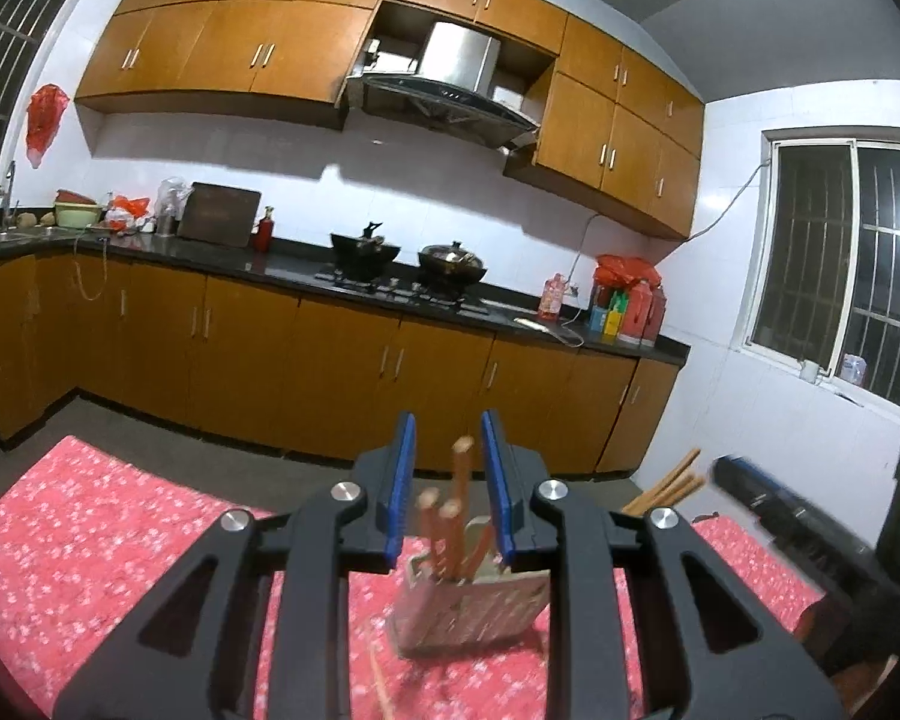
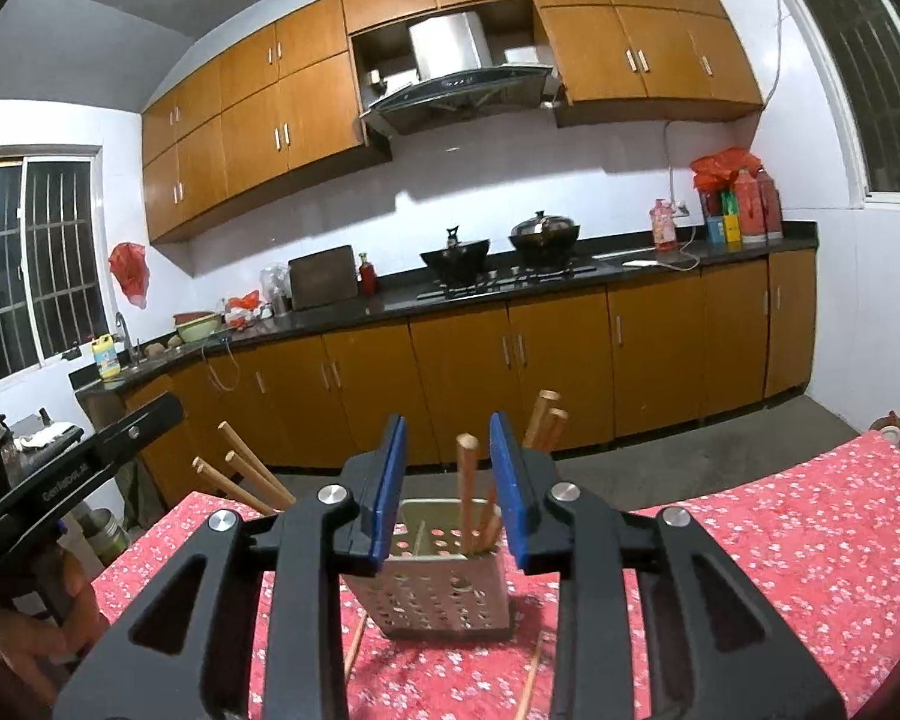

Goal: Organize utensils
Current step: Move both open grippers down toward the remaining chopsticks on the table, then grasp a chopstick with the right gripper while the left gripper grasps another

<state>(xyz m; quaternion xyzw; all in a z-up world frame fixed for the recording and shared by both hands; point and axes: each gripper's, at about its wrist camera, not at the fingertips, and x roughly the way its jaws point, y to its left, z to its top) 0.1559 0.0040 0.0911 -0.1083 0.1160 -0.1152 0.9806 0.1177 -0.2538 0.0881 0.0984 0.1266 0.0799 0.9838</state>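
Low in the frame's centre, chopsticks (image 2: 468,492) stand near-upright in the perforated holder (image 2: 444,594); both the left gripper (image 1: 449,462) and the right gripper (image 2: 447,462) gape apart, empty, above the red tablecloth (image 2: 780,540).

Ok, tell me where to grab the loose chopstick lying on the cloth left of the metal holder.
Take the chopstick on its visible stretch, clear of the holder. Come straight down with the right gripper, one finger on either side. It lies flat on the tablecloth, running roughly toward the camera, so probably only a top-down pinch across its thin shaft will work.
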